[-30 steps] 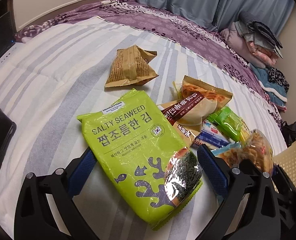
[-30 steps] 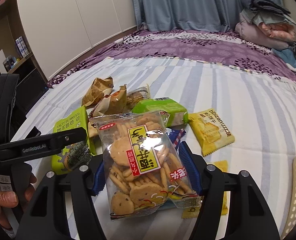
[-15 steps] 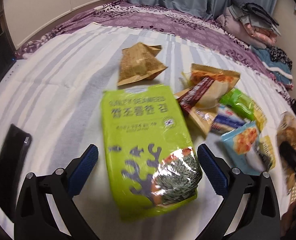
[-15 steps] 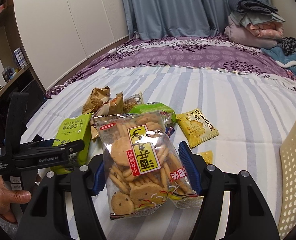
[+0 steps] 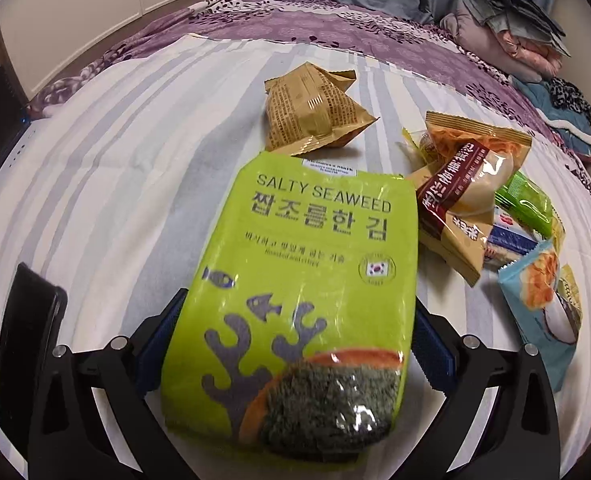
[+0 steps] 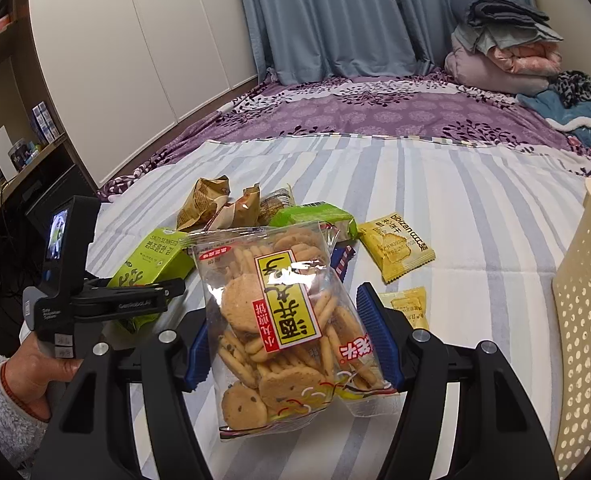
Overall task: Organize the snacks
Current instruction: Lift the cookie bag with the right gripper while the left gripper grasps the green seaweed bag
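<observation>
The left gripper (image 5: 295, 356) tilts steeply down over the bed (image 5: 107, 152), its fingers (image 5: 161, 338) pinching the seaweed pack (image 5: 307, 280) by its sides. The right gripper (image 6: 287, 340) slants less steeply, its fingers (image 6: 375, 332) clamped on the cookie bag (image 6: 287, 320). The basket (image 6: 587, 320), cut off at the right edge, hides its inside. The remaining snacks (image 5: 471, 200) lie piled on the bed.

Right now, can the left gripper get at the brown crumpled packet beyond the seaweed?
Probably not yet: the left gripper straddles the seaweed pack, which lies between it and the brown packet.
</observation>
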Demonstrator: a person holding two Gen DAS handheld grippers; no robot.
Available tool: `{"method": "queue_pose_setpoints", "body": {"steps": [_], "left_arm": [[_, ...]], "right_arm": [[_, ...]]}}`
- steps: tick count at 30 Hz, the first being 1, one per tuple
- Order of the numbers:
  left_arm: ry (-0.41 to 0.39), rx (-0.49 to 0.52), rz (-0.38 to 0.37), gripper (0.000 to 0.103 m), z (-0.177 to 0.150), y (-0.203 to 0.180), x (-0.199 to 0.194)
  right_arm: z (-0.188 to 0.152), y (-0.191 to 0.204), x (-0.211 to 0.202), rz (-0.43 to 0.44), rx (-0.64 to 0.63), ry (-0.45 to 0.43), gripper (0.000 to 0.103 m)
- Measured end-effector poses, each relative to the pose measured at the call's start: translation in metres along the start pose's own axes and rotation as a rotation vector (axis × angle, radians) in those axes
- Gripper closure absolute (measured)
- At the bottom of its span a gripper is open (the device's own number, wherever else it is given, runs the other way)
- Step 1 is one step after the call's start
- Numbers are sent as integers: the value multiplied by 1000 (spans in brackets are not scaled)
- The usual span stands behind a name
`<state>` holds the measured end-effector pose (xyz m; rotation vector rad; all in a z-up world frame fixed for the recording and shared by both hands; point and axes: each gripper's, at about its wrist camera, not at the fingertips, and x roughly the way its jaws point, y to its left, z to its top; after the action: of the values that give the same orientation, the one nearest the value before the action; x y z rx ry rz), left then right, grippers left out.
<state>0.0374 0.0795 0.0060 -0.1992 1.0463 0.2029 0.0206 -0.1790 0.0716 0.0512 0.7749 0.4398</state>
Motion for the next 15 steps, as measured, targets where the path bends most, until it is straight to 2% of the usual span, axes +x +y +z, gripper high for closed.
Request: {"method": "queue_pose_setpoints", "body": {"steps": [3, 4, 15], "left_arm": [[-24, 23, 3, 7, -1, -1, 0], [-33, 32, 11, 16, -1, -2, -1], [-125, 63, -19, 18, -4, -7, -37]], "right_arm": [[1, -2, -2, -5, 11, -3, 38], [1, -2, -3, -6, 15, -6, 38], [0, 0, -32, 0, 27, -67, 38]]}}
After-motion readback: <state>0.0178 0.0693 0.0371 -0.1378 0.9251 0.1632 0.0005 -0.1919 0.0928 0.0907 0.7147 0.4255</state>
